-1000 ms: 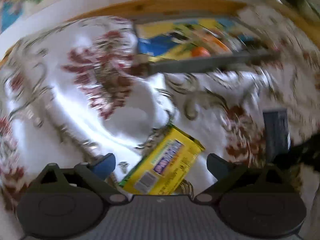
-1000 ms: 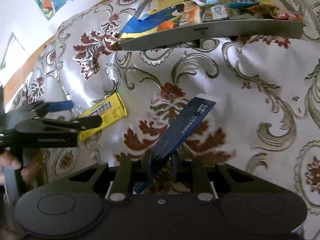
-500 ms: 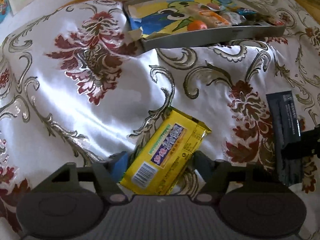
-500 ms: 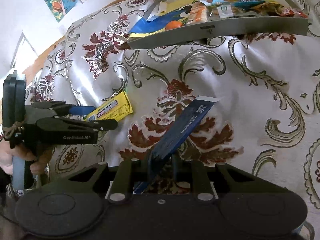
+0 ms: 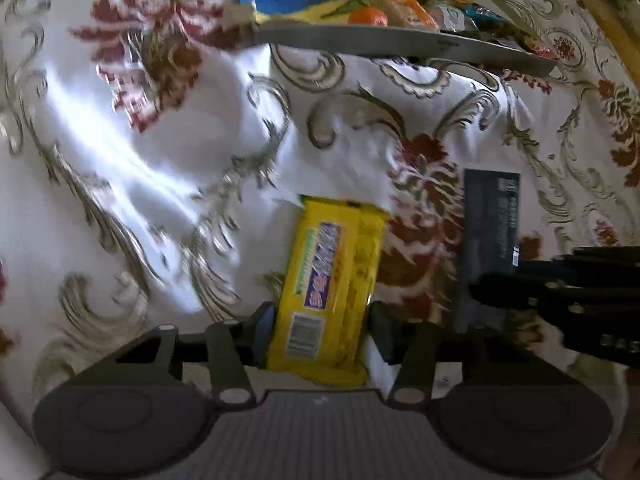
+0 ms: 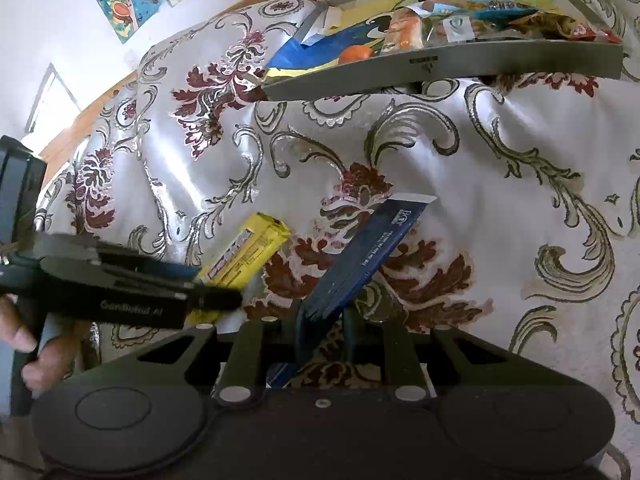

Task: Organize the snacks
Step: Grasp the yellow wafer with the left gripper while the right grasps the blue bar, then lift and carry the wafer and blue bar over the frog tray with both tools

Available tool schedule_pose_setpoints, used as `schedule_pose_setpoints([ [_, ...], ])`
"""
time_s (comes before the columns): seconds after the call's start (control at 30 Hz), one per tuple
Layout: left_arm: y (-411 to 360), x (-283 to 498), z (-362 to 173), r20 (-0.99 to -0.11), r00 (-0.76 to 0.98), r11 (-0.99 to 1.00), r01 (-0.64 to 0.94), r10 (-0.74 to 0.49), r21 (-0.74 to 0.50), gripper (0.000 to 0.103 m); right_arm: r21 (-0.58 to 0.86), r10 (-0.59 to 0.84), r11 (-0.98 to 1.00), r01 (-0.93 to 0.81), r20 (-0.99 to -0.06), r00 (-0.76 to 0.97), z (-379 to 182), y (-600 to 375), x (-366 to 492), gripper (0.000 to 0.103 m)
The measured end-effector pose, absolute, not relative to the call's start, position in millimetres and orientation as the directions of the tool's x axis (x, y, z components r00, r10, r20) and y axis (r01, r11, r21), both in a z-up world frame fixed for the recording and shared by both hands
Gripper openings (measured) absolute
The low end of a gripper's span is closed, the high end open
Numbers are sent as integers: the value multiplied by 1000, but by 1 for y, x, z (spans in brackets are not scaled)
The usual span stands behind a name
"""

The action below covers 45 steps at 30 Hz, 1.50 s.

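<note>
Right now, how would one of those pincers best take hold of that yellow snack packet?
Judging by its shape, across the narrow width near the barcode end, coming in along its length. The yellow packet is long, flat and slim enough to fit between the fingers; the left gripper already straddles that end, one finger on each long edge.

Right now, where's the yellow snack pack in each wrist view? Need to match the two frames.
Left wrist: yellow snack pack bottom centre, between the left gripper fingers, pointing up-frame.
Right wrist: same pack left of centre, tilted, its near end in the left gripper.
Shared landmark: the grey tray of snacks at the top of both.
</note>
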State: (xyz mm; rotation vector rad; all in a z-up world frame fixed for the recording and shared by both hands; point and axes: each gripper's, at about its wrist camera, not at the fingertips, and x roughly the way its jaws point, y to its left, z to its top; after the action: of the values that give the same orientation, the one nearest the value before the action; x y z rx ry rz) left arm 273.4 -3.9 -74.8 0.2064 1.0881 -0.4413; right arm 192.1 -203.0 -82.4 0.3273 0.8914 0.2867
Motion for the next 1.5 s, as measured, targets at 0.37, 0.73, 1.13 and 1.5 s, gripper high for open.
schedule_pose_setpoints([
  [0.37,-10,271,-81,-878,418,900,435,-232,-31,60,428,373,902,-52,-715,591,-97,-210,201,37],
  [0.73,-16,272,-83,-864,463,908,419,-200,14,54,494,425,869,-38,-703,570,-107,-207,204,53],
  [1.13,-27,244,-80,-858,471,923,386,-204,-7,52,550,466,834,-46,-656,594,-100,-210,198,17],
  [1.5,-23,223,-71,-793,556,952,290,-249,-95,51,472,405,877,-90,-625,668,-74,-214,182,10],
])
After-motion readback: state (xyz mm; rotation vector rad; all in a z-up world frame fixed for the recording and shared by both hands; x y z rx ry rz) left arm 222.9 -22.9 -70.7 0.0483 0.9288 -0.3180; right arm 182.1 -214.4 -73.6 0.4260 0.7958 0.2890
